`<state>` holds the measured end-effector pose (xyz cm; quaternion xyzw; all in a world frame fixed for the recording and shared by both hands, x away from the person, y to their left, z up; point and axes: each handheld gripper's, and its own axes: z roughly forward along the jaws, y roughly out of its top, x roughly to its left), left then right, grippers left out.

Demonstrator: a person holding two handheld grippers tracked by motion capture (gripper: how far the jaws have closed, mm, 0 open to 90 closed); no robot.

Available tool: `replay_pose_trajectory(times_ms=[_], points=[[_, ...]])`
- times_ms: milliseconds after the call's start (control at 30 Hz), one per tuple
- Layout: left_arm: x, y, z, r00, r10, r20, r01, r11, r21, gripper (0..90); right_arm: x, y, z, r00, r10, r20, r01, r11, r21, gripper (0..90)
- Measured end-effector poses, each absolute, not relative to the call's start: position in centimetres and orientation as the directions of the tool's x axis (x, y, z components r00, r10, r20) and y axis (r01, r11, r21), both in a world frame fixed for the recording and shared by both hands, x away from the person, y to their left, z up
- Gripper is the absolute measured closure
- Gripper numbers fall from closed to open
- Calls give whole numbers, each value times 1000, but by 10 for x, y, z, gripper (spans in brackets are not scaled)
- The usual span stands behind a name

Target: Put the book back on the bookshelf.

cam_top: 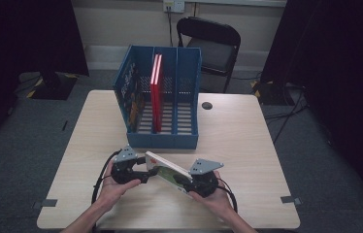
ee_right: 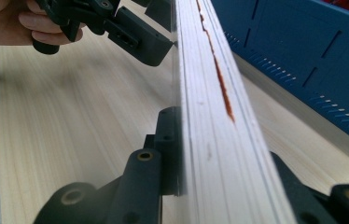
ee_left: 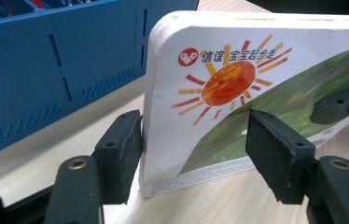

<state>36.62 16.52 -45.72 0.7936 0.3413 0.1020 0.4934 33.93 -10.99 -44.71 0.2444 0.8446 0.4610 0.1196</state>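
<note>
A board book (cam_top: pixel 168 173) with a sun and green hill on its cover is standing on its edge on the tabletop (cam_top: pixel 247 141), just in front of the blue file organizer (cam_top: pixel 162 97), and both hands are working on it.

The right hand-held gripper (cam_top: pixel 200 183) is clamping the book's end farthest from the left hand: in the right gripper view the thick stack of white page edges (ee_right: pixel 214 116) is running straight up between the two black jaws, with the left pad (ee_right: pixel 169 144) pressing flat against the cover. Its jaws are closed on the book.

The left hand-held gripper (cam_top: pixel 143 171) is straddling the book's other end. In the left gripper view one pad (ee_left: pixel 119 156) is sitting right against the rounded spine corner of the book (ee_left: pixel 256 88), while the other pad (ee_left: pixel 277 154) is standing apart from the printed cover, so these jaws are parted around the book rather than squeezing it. The right hand-held gripper's jaw (ee_left: pixel 343 103) is showing farther along the cover.

Inside the file organizer, a red book (cam_top: pixel 156 92) is standing upright in the middle compartment, and a dark picture book (cam_top: pixel 133 92) is leaning in the left compartment. A black folding chair (cam_top: pixel 213 46) is standing behind the organizer, beyond the tabletop.
</note>
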Motion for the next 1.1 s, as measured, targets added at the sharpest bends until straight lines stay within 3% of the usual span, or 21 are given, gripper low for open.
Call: replay_pose_trajectory(times_ms=[267, 633, 1100], points=[[364, 168, -459, 745, 637, -199, 462, -277, 842, 343, 337, -108, -447, -852, 523, 15, 297, 460, 837, 762], [360, 178, -458, 723, 661, -201, 493, -290, 820, 168, 340, -112, -446, -853, 521, 47, 318, 446, 837, 764], [358, 187, -457, 691, 695, -198, 521, -288, 804, 160, 340, -120, -438, -844, 534, 55, 323, 423, 847, 765]])
